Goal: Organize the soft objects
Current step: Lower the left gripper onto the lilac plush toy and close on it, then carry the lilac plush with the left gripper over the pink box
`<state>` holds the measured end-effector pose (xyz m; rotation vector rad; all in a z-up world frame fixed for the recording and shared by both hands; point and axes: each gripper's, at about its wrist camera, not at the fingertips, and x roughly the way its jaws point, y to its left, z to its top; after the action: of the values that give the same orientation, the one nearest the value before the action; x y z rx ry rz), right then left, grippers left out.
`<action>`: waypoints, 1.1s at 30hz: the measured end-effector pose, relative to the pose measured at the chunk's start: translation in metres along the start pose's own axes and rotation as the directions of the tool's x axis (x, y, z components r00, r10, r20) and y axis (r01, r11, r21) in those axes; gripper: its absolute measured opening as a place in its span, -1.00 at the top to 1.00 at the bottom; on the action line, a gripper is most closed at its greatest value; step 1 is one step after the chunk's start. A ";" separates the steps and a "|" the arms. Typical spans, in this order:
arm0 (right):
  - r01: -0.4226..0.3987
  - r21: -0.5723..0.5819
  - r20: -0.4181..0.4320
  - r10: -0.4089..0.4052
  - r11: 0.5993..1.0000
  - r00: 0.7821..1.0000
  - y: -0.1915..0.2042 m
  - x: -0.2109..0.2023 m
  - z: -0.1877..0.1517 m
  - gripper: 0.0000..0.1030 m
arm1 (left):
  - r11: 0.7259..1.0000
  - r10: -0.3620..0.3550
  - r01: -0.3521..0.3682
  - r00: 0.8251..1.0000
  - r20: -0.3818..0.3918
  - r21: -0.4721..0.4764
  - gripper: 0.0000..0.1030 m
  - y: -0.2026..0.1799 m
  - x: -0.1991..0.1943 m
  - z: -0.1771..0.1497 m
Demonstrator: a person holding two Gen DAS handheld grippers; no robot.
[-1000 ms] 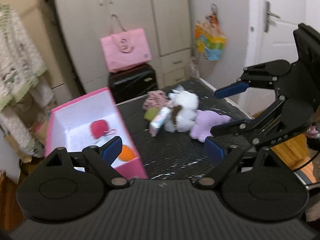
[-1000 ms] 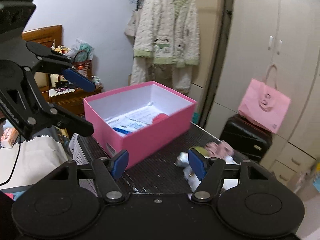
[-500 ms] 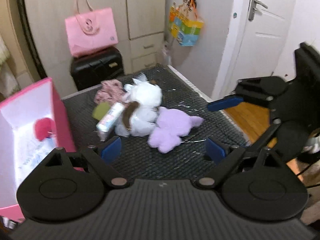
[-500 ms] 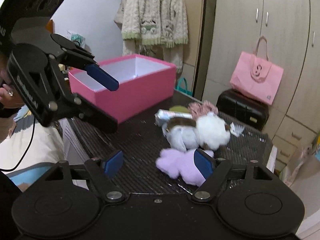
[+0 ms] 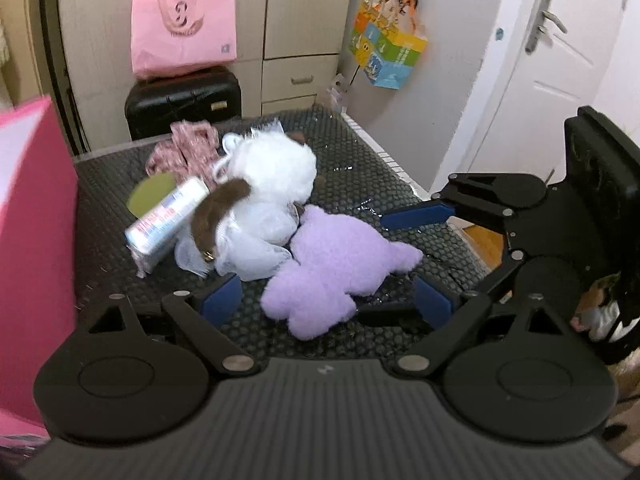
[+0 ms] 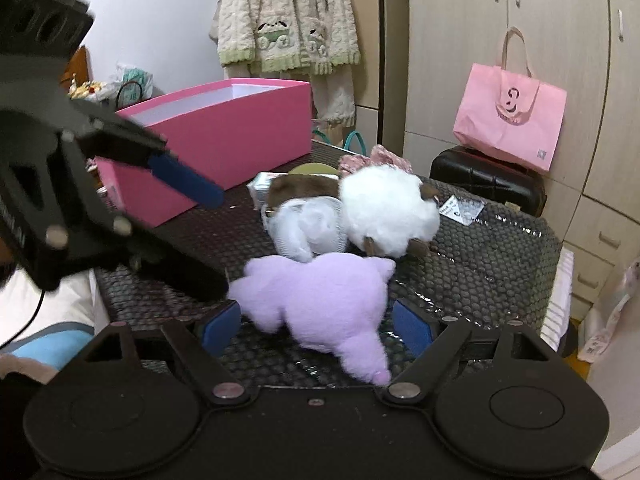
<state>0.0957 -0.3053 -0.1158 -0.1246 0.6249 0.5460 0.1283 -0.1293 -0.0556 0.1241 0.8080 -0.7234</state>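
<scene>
As both grippers closed in, purple plush [image 5: 336,268] nearer.

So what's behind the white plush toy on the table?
Behind the white plush toy lies a crumpled pink patterned cloth; the toy covers its right part, hiding anything under there.

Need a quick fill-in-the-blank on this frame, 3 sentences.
1. The plush lying between the open fingers of the left gripper is ____ in colour.
2. The pink tote bag sits on a black ____.
3. The pink box stands on the mat, and its lid is ____.

Missing words: purple; suitcase; off
</scene>
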 end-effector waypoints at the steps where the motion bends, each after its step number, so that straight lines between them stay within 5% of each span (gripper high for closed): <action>1: -0.007 0.006 -0.005 0.007 1.000 1.000 -0.003 0.004 -0.001 -0.69 | 1.000 -0.005 0.005 1.000 0.003 -0.030 -0.81 0.004 0.005 -0.001; 10: -0.093 -0.042 -0.034 0.092 0.995 0.995 -0.011 0.023 -0.010 -0.74 | 0.965 -0.037 0.029 0.999 -0.026 -0.260 -0.76 0.031 0.039 -0.013; 19: -0.017 -0.126 -0.041 0.012 0.992 0.999 0.013 0.021 -0.008 -0.68 | 0.980 0.008 -0.014 0.999 -0.033 -0.197 -0.29 0.010 0.046 -0.013; 33: 0.030 -0.025 -0.020 -0.030 0.999 0.999 0.028 0.005 -0.012 -0.59 | 0.978 0.021 -0.020 1.000 0.004 -0.205 -0.29 -0.003 0.024 -0.024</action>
<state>0.0778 -0.2823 -0.1272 -0.1627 0.6351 0.5243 0.1223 -0.1359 -0.0887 -0.0555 0.8698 -0.6163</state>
